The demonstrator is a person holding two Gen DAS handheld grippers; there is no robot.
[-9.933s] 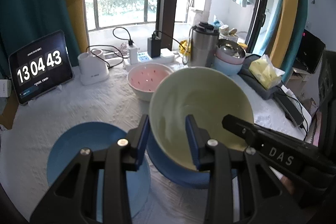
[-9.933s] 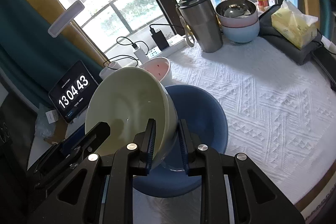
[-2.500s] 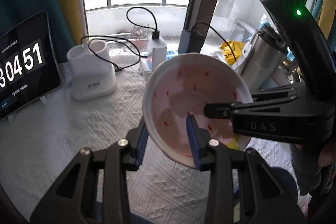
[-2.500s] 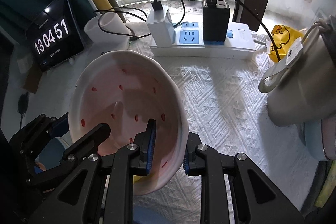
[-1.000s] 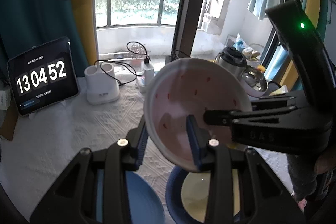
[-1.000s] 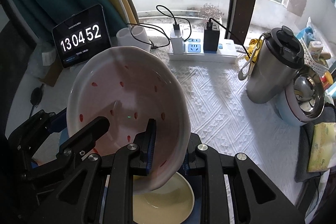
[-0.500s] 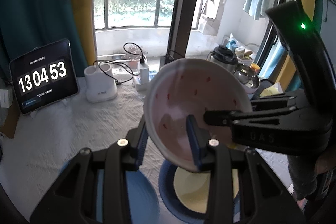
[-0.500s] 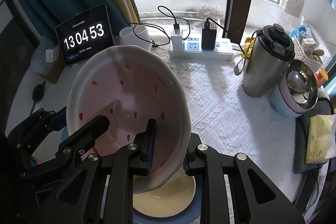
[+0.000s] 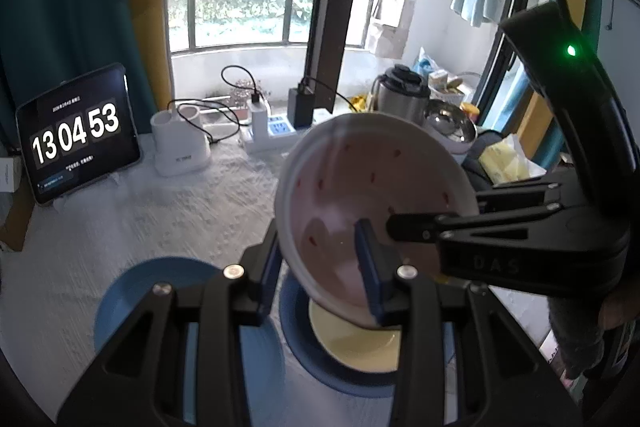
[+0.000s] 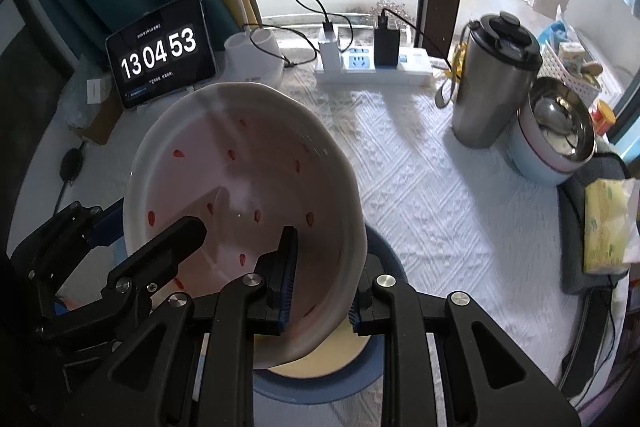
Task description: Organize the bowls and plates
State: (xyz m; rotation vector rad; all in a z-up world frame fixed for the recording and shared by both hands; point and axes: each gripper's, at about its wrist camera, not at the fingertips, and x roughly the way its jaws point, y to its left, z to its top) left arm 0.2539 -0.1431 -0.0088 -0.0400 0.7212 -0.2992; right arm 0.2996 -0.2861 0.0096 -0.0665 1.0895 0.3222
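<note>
Left gripper (image 9: 324, 259) — jaws partly closed on the near rim of the pink bowl (image 9: 372, 195), one blue pad inside the wall, one outside.

Right gripper (image 10: 320, 279) — jaws narrower, clamped on the same bowl's rim at the opposite side, again one pad inside and one out. (A two-handed hold presumably keeps the tilted bowl from swinging on a single pinch.)

Pink bowl — white outside, pink inside with red flecks; held in the air, tipped toward the cameras, directly above the yellow bowl (image 10: 320, 359).

Yellow bowl — nested in the blue bowl (image 10: 384, 251) on the white tablecloth (image 10: 432, 187); judged to be the stack awaiting the pink bowl as next layer.

Blue plate (image 9: 132, 291) — flat on the cloth, just left of the blue bowl in the left wrist view.

Room for moving — the space between the pink bowl and the yellow one looks unobstructed for a straight descent; the fingers gripping inside the rim would need clearance to release. Beyond the pink bowl: steel flask (image 10: 492, 83), a further bowl stack (image 10: 556, 139), power strip (image 10: 372, 67), clock tablet (image 10: 160, 51) — all well apart from the blue bowl.
</note>
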